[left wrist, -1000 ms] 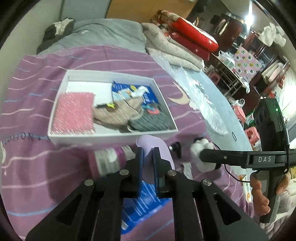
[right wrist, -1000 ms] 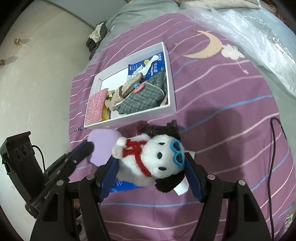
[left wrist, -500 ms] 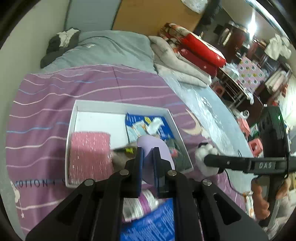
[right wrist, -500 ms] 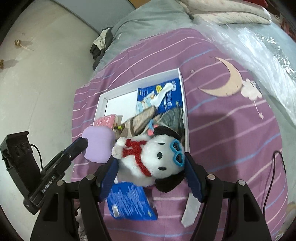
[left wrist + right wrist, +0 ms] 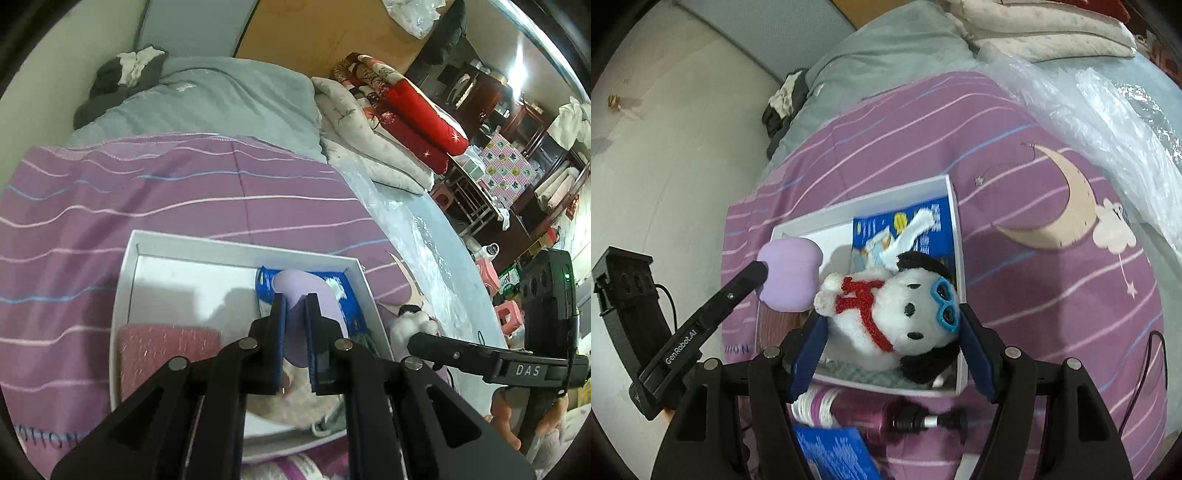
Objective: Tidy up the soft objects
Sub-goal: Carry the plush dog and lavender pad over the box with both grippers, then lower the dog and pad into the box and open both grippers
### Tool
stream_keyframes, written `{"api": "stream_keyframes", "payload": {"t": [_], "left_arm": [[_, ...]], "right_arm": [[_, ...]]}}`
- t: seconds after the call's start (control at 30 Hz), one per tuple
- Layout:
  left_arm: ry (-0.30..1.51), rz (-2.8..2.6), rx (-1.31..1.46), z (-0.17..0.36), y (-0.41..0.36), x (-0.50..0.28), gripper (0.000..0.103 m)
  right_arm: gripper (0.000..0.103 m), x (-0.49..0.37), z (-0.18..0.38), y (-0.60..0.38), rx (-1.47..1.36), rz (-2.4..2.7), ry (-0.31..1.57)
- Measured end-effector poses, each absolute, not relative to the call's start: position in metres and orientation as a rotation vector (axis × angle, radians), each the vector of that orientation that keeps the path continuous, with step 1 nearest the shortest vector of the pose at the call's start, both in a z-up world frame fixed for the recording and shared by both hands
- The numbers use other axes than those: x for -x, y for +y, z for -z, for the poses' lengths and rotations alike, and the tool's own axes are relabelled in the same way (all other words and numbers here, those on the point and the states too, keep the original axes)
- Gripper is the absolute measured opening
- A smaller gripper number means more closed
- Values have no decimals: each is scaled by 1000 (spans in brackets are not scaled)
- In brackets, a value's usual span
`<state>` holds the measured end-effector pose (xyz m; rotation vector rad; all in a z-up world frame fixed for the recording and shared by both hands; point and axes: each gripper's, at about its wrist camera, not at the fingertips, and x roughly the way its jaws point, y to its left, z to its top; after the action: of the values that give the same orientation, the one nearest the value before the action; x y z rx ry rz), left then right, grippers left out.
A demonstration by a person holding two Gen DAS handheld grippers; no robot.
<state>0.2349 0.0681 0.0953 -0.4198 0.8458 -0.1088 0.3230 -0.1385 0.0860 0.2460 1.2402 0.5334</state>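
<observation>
While my left gripper [image 5: 295, 306] pinches the lilac sponge [image 5: 306, 295] edge-on, my right gripper [image 5: 890, 325] clamps the plush dog [image 5: 890, 314], head pointing right, over the white box [image 5: 955, 280].

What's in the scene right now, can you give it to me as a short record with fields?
surface: purple striped bedspread
container: white box, lying open on the bedspread
in box: pink sponge, blue packet
left tool: shut on lilac pad, above the box
right tool: holding white plush dog, above the box
beside box: pink bottle
</observation>
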Motion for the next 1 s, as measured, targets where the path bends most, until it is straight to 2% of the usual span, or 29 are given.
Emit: {"api": "stream_keyframes", "payload": {"t": [0.5, 1.0], "left_arm": [[956, 124, 415, -49, 57, -285, 12], [1027, 34, 319, -29, 59, -290, 11]], "right_arm": [[69, -363, -61, -135, -317, -494, 1241], [69, -375, -56, -113, -277, -519, 1228]]}}
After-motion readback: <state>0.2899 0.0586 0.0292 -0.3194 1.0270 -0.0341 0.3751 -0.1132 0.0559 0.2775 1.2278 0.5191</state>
